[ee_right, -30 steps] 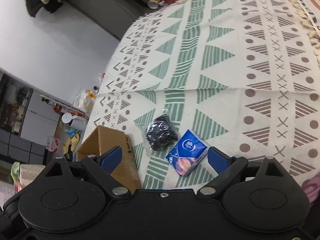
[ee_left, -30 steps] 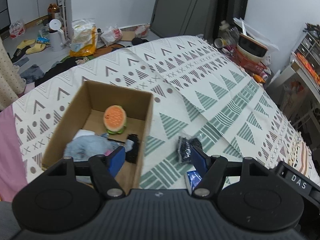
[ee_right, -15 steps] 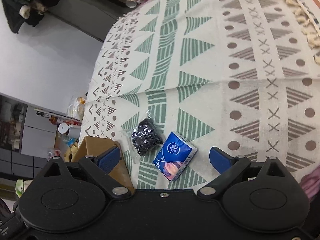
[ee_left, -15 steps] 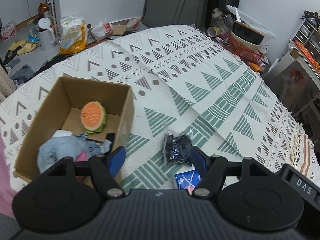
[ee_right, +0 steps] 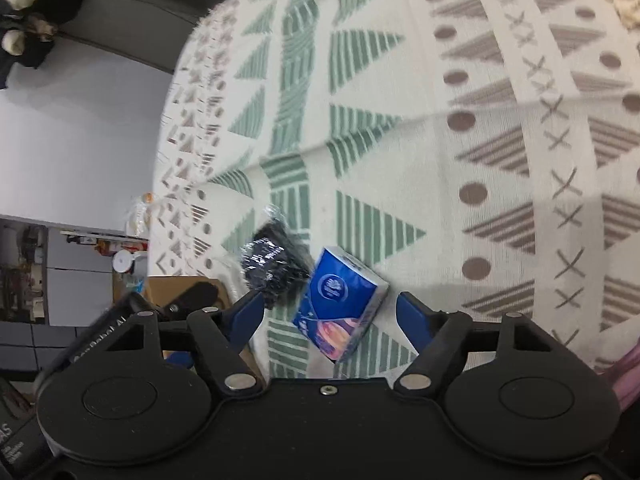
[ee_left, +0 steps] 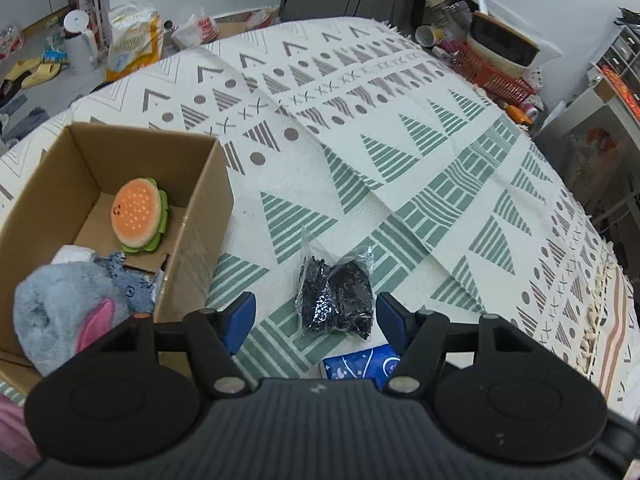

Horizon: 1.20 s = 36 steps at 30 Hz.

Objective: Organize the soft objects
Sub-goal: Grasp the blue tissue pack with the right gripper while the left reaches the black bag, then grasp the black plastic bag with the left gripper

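Both jaws stand open and empty. The left gripper [ee_left: 314, 316] hangs over the black bag [ee_left: 334, 300]; the right gripper [ee_right: 330, 314] over the blue tissue pack [ee_right: 340, 304], just right of the cardboard box [ee_left: 200, 216].

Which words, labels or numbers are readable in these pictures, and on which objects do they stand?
Blue tissue pack: round logo and print, too blurred to read.
Left gripper's body, seen in the right wrist view: white lettering, partly hidden and unreadable.
Yellow-white bag on the floor: print too small.
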Available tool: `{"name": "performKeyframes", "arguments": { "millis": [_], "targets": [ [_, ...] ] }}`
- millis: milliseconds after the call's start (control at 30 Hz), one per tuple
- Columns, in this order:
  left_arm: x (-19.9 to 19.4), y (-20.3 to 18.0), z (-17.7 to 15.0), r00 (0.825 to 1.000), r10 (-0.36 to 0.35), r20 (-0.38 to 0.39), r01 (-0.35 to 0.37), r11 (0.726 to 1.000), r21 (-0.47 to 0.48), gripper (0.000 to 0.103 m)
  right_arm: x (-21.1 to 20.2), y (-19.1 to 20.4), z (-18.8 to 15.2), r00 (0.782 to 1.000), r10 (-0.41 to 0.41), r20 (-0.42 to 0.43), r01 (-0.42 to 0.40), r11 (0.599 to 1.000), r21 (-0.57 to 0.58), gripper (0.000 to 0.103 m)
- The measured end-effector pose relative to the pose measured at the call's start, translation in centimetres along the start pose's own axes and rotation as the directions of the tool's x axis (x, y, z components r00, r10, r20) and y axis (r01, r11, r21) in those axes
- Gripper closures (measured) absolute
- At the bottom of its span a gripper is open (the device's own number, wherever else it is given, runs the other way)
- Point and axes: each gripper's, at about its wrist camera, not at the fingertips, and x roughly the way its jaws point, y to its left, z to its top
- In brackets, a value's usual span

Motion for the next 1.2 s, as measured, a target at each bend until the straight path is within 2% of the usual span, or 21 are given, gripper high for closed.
{"name": "performKeyframes", "arguments": {
  "millis": [200, 367, 467, 567, 633, 767, 867, 933, 1067, 1200],
  "targets": [
    [1.2, 0.0, 0.1, 1.0, -0.003, 0.015, 0.004, 1.0, -0.019, 0.041, 1.8, -0.1, -0.5, 0.999, -0.032, -0.013, 0.032, 0.999, 0.005, 0.03],
    [3.1, -0.4, 0.7, 1.0, -0.005, -0.025, 0.005, 1.0, -0.022, 0.041, 3.9, -0.7, -0.3, 0.997, -0.014, -0.072, 0.019, 0.997, 0.077, 0.03],
    [4.1, -0.3, 0.9, 0.999, 0.001, -0.04, -0.002, 1.0, -0.031, 0.041, 4.5, -0.8, 0.0, 0.998, -0.014, -0.064, 0.02, 0.995, 0.096, 0.032],
    [5.0, -0.4, 0.8, 0.999, 0.009, -0.048, -0.01, 1.0, -0.023, 0.041, 4.8, -0.7, 0.5, 0.999, -0.007, -0.053, 0.012, 0.996, 0.091, 0.047],
    [5.9, -0.5, 0.8, 0.998, 0.029, -0.06, -0.03, 0.999, -0.024, 0.041, 4.9, -1.1, 1.0, 0.999, -0.004, -0.051, 0.009, 0.994, 0.109, 0.065],
    [7.3, 0.0, 0.6, 0.996, 0.028, -0.087, -0.034, 0.997, -0.063, 0.04, 5.0, -1.2, 1.5, 0.999, -0.008, -0.037, 0.012, 0.995, 0.096, 0.07],
    [7.4, 0.1, 0.6, 0.996, 0.02, -0.081, -0.027, 0.996, -0.082, 0.04, 4.5, -0.6, 1.6, 1.0, -0.022, 0.015, 0.021, 0.999, 0.046, 0.076],
    [7.8, 0.2, 0.7, 0.995, 0.004, -0.095, -0.014, 0.994, -0.104, 0.041, 3.9, -1.0, 1.7, 0.998, -0.034, 0.061, 0.031, 0.998, 0.053, 0.079],
    [7.7, 0.0, 0.4, 0.995, -0.047, -0.09, 0.034, 0.99, -0.139, 0.062, 2.4, -1.4, 2.1, 0.991, -0.056, 0.126, 0.052, 0.998, 0.033, 0.081],
    [6.6, 0.0, 0.2, 0.996, -0.061, -0.069, 0.05, 0.988, -0.147, 0.068, 1.6, -1.1, 1.8, 0.987, -0.05, 0.152, 0.05, 0.999, 0.01, 0.081]
  ]
}}
